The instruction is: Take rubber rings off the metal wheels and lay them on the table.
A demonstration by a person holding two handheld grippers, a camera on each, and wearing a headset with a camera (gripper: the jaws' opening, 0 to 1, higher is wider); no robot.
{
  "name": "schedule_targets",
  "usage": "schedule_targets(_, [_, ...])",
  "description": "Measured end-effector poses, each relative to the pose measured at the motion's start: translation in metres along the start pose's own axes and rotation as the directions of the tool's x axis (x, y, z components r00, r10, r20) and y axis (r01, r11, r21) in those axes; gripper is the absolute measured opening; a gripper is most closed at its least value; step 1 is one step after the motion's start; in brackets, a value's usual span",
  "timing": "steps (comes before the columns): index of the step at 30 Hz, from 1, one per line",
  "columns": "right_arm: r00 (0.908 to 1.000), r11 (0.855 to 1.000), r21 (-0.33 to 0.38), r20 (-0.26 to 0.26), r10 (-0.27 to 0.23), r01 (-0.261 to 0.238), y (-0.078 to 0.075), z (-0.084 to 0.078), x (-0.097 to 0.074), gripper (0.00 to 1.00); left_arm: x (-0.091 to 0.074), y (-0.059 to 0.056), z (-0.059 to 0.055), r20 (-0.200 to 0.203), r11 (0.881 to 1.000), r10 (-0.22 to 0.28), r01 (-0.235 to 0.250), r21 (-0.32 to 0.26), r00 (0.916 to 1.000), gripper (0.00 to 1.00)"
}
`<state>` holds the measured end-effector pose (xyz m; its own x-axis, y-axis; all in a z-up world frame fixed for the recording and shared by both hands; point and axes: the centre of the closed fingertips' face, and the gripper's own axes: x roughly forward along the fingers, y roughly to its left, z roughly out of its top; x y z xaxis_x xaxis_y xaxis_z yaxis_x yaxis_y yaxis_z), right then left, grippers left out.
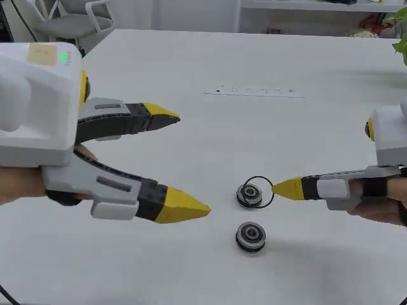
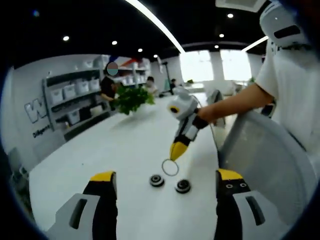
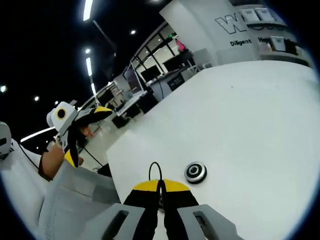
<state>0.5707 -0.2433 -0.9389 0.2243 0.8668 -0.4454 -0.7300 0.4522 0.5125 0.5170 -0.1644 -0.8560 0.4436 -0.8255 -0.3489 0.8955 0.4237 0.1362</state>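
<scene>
Two small metal wheels lie on the white table [image 1: 191, 70], one farther [image 1: 249, 194] and one nearer [image 1: 250, 235]. My right gripper [image 1: 277, 187] comes in from the right, shut on a thin black rubber ring [image 1: 259, 178] that loops over the farther wheel. In the right gripper view the closed jaws pinch the ring [image 3: 150, 172], with one wheel [image 3: 195, 172] just beside them. My left gripper [image 1: 175, 162] hovers open at the left, well clear of the wheels. Its own view shows the ring [image 2: 162, 166] hanging from the right gripper [image 2: 175, 152] above both wheels [image 2: 157, 180] [image 2: 182, 186].
A faint printed strip [image 1: 254, 91] marks the table's middle. A grey chair [image 1: 70, 22] stands beyond the far left edge. A green plant [image 2: 131, 98] and shelves [image 2: 75, 92] sit at the table's far end, with people in the background.
</scene>
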Motion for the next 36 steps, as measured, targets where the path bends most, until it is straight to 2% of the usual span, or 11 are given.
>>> schedule_targets(7, [0.9996,0.999,-0.027,0.000,0.030,-0.030,0.011,0.003,0.002,0.00,-0.024,0.008,-0.019,-0.012,0.997,0.060,-0.061,-0.040,0.9981,0.84])
schedule_targets(11, [0.9991,0.998,-0.037,0.005,0.041,-0.041,0.015,0.005,0.003,0.00,-0.034,0.006,-0.030,-0.018,0.994,0.082,-0.083,-0.073,0.9965,0.86])
schedule_targets(15, [0.9988,0.998,-0.048,0.007,0.048,-0.048,0.019,0.008,0.004,0.00,-0.044,0.011,-0.040,-0.012,0.986,0.118,-0.118,-0.114,0.9930,0.87])
schedule_targets(17, [0.9981,0.997,-0.051,0.017,0.060,-0.059,0.024,0.011,0.005,0.00,-0.048,0.010,-0.044,-0.008,0.983,0.123,-0.123,-0.138,0.9924,0.88])
schedule_targets(23, [0.9951,0.994,-0.071,0.042,0.089,-0.086,0.036,0.020,0.006,0.00,-0.049,0.004,-0.056,-0.024,0.978,0.129,-0.131,-0.164,0.9914,0.88])
schedule_targets(28, [0.9925,0.991,-0.085,0.059,0.107,-0.102,0.046,0.026,0.008,0.00,-0.042,-0.005,-0.065,-0.041,0.974,0.106,-0.112,-0.196,0.9935,0.89])
schedule_targets(36, [0.9913,0.987,-0.112,0.049,0.122,-0.116,0.057,0.026,0.017,0.00,-0.034,-0.011,-0.070,-0.051,0.976,0.079,-0.088,-0.200,0.9955,0.89])
